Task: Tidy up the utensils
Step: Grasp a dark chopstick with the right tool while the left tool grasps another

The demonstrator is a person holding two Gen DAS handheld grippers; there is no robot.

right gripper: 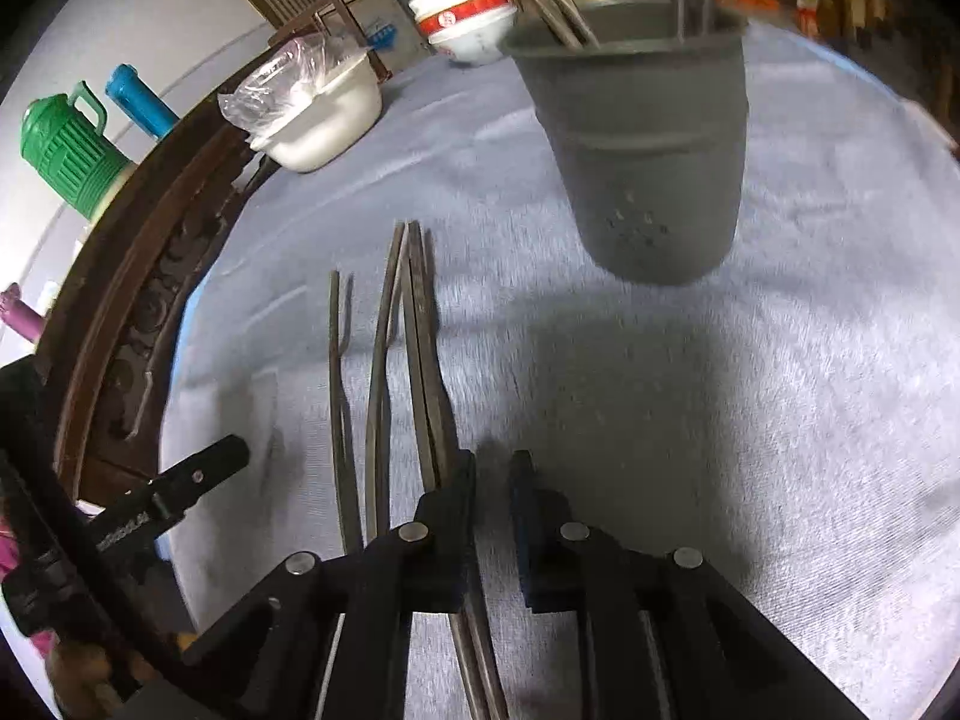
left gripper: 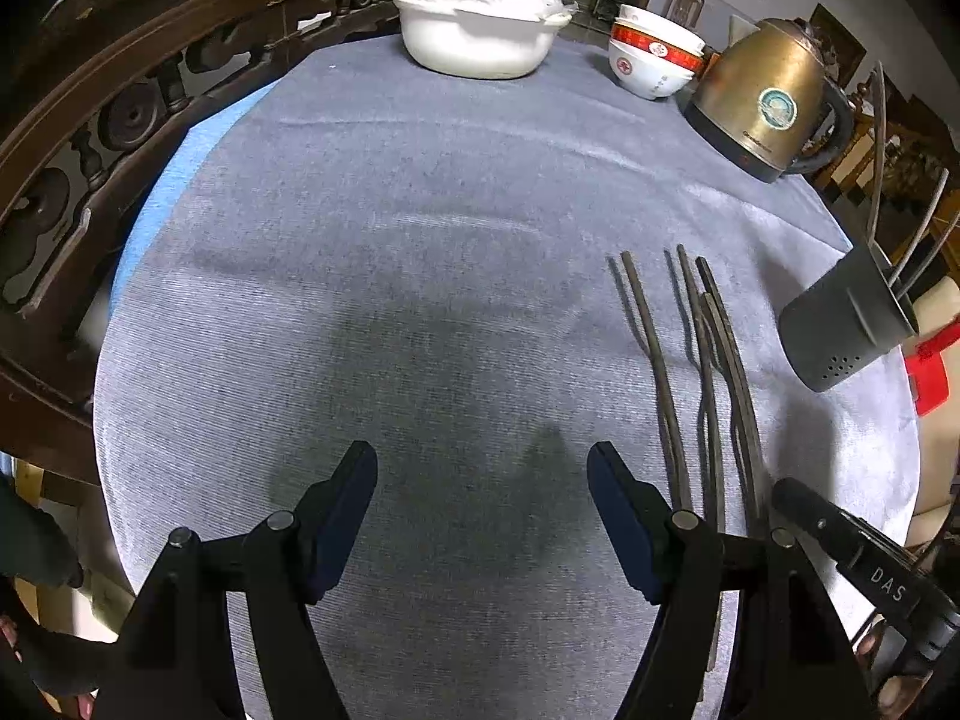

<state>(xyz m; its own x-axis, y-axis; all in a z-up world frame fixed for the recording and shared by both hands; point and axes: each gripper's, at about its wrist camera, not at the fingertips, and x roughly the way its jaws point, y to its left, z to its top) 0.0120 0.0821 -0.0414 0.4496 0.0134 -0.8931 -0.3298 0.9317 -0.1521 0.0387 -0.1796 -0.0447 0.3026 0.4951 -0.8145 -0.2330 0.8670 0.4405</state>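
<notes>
Several dark chopsticks (left gripper: 717, 354) lie side by side on the grey tablecloth (left gripper: 420, 240), pointing away from me. A grey utensil holder (left gripper: 840, 324) stands to their right with a few chopsticks (left gripper: 879, 150) in it. My left gripper (left gripper: 480, 462) hangs open over bare cloth, left of the chopsticks. My right gripper (right gripper: 493, 468) is low over the near ends of the chopsticks (right gripper: 420, 324), its jaws a narrow gap apart. One pair runs under its left finger (right gripper: 456, 516); cloth shows in the gap and the right pad (right gripper: 525, 516) touches nothing. The holder (right gripper: 654, 150) stands just beyond.
A white pot (left gripper: 474, 36) covered with plastic, stacked red-and-white bowls (left gripper: 654, 60) and a brass kettle (left gripper: 762, 90) line the far edge. A carved wooden chair back (left gripper: 90, 120) curves along the left. A green jug (right gripper: 66, 150) stands beyond it.
</notes>
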